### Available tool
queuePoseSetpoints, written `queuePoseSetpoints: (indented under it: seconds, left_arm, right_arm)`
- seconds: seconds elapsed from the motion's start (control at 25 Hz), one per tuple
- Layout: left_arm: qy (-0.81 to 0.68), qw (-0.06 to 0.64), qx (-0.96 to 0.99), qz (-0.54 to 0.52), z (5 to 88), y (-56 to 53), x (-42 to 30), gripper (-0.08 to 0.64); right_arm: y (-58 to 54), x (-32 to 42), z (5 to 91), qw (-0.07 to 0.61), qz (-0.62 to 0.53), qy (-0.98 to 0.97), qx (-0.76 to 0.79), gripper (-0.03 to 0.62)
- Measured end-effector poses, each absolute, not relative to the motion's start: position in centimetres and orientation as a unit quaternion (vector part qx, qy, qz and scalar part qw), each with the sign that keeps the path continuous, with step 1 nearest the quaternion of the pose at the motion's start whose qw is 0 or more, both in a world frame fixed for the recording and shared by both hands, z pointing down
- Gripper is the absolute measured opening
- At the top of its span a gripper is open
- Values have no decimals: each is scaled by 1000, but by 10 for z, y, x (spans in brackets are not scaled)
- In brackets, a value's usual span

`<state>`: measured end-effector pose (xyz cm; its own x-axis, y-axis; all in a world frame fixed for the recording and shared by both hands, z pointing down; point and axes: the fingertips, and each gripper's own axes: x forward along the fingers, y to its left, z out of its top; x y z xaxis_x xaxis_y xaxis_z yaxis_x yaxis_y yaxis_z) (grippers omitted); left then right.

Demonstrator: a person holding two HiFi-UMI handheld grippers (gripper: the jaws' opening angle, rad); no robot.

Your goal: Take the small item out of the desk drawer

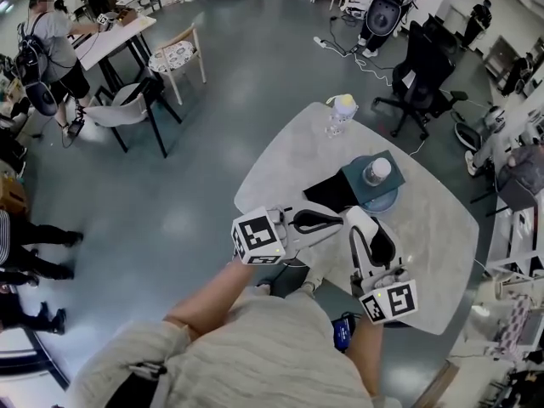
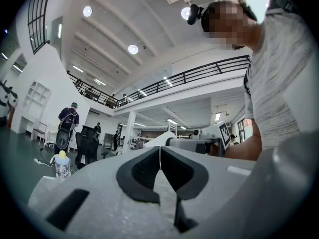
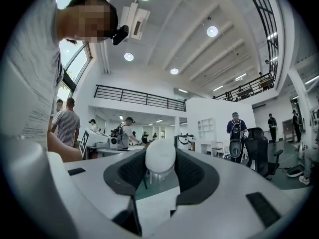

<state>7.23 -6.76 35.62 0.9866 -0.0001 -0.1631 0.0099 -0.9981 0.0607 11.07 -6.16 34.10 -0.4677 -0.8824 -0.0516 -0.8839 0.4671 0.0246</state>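
— What are the two grippers doing?
— The left gripper has its jaws pressed together, the dark pads meeting along a thin line with nothing between them. The right gripper has its jaws spread wide.
— Is the right one pinching anything?
— No. Its own view shows a white-capped bottle framed in the gap, but from the head view that bottle stands just beyond the tips, apart from them.
— Where does the bottle stand?
— Upright on a teal, box-like thing near the middle of the rounded grey bench. A flat black shape lies just beside the teal thing, on the person's side.
— And the grippers themselves?
— Both hang low over the near part of the bench, side by side, the left pointing across toward the right.
— Anything else up there?
— A clear bottle with a yellow top at the far edge, well apart from the rest.
— Where is the small item from the drawer?
— I cannot tell; no view lets me pick out a drawer or the item in it
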Motion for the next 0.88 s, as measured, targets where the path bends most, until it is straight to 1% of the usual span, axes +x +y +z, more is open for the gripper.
queuePoseSetpoints:
  seconds: [0.32, 0.88]
  left_arm:
    - [2, 29, 996, -85, 353, -65, 74, 17]
    - [5, 33, 996, -82, 356, -62, 76, 17]
  right_arm:
    - [-59, 111, 339, 3, 31, 855, -517, 167]
    - [-57, 114, 341, 0, 27, 854, -520, 167]
